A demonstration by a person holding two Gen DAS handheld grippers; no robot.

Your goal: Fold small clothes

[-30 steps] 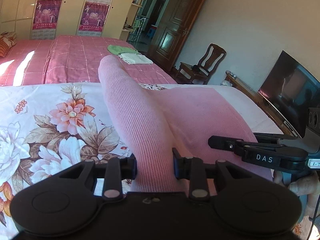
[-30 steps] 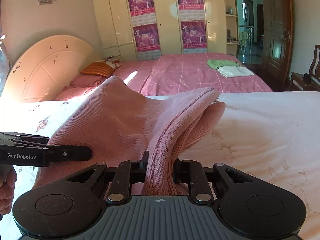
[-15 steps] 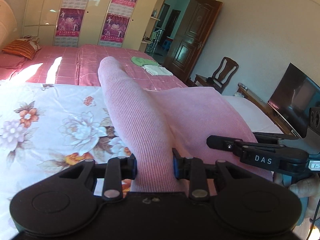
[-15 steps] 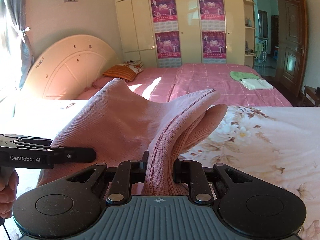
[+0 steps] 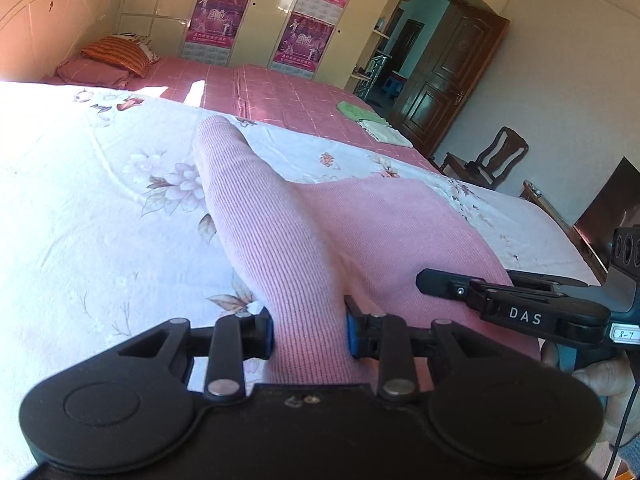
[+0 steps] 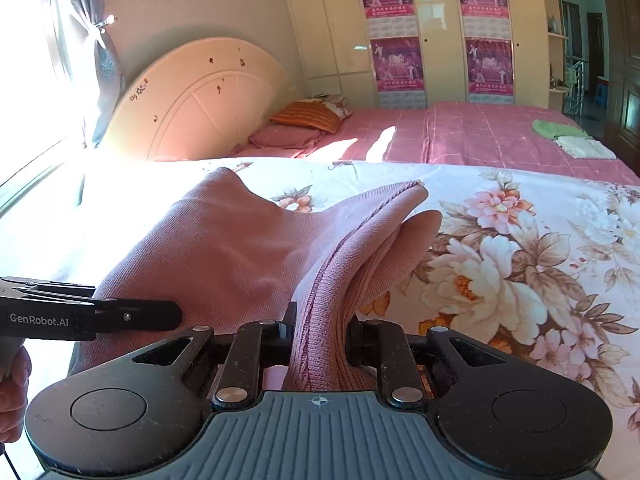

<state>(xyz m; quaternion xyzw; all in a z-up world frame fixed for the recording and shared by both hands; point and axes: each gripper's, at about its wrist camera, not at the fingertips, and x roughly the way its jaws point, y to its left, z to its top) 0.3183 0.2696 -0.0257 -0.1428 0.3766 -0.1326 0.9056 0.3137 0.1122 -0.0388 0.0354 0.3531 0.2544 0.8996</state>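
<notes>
A pink ribbed knit garment [image 5: 320, 240] is held up over the floral bedsheet [image 5: 100, 220]. My left gripper [image 5: 309, 330] is shut on one bunched edge of it. My right gripper [image 6: 320, 334] is shut on another folded edge of the garment [image 6: 240, 248]. The cloth spans between the two grippers. The right gripper also shows in the left wrist view [image 5: 512, 308], close on the right. The left gripper shows in the right wrist view [image 6: 92, 316], close on the left.
The floral sheet [image 6: 520, 260] covers the near bed. Behind it is a pink bed [image 6: 480, 132] with folded green and white clothes [image 6: 572, 140] and pillows [image 6: 308, 120]. A chair [image 5: 492, 160], a door [image 5: 452, 84] and a TV [image 5: 608, 216] stand at the right.
Both grippers have swung left together with the garment still held between them; more of the floral sheet, the headboard and the window side now shows. Both grips are unchanged.
</notes>
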